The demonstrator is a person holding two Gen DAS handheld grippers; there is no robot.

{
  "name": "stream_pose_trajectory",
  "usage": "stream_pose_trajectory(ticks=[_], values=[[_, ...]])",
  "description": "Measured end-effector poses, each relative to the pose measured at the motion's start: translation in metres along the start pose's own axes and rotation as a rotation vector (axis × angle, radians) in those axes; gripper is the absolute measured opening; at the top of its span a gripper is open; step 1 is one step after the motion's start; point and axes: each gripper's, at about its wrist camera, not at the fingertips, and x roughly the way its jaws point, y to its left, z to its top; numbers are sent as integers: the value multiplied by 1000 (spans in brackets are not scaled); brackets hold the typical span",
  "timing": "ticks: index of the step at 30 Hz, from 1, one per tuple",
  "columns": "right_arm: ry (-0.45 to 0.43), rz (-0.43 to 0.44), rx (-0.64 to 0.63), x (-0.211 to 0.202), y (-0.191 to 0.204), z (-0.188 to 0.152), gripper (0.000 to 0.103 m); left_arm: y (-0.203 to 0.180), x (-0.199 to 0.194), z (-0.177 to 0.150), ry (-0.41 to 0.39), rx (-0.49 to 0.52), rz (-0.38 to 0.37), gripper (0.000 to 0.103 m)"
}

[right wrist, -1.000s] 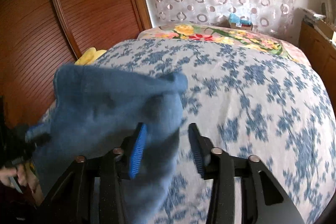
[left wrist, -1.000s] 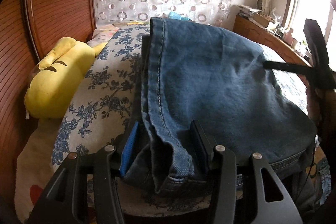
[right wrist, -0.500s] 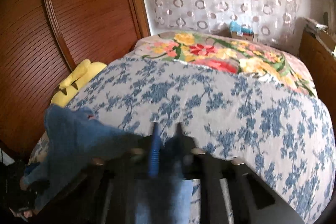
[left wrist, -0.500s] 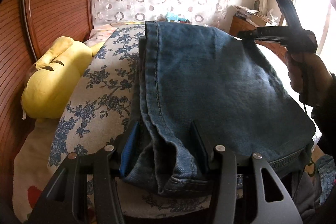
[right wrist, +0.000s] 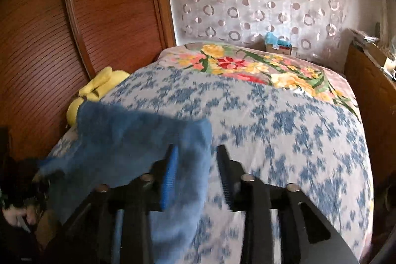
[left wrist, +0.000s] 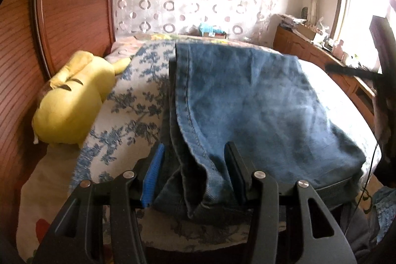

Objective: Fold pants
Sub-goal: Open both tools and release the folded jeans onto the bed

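Pants: blue jeans [left wrist: 247, 103] lie folded on the bed [right wrist: 284, 130], long axis running away from the near edge toward the far curtain.
Left hand-held gripper [left wrist: 195, 177]: clamped on the bunched near hem at the bed's near edge.
Right hand-held gripper [right wrist: 198, 175]: jaws opening, denim corner between them (pads look clear of it, though the view is blurred).
Key relation: the denim lies straight ahead of both hand-held grippers; the left is the one holding.
Bedside: a yellow plush toy [left wrist: 71, 100] lies left of the jeans.
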Motion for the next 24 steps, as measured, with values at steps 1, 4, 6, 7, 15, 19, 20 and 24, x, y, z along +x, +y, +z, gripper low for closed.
stream_pose_trajectory(ticks=[1,4,6,7,15,19,20,24], values=[[1,6,-1,-6,2,-7,43,-2,-4,2,-9,4,-3,51],[8,31,3,-20,9,-31,46,-12,-17,7,-37,26,-11,51],[16,47,0,-25,15,-45,46,-22,-24,10,-47,53,-24,51],[20,55,0,-27,17,-51,46,-25,-25,10,-50,61,-27,51],[45,38,25,-32,25,-77,47,-45,-29,9,-62,92,-75,81],[59,20,50,-33,27,-84,52,-53,-23,3,-41,100,-83,81],[63,16,57,-34,27,-86,53,-54,-21,2,-36,101,-85,81],[86,10,76,-35,28,-92,56,-65,-14,-8,-5,124,-96,81]])
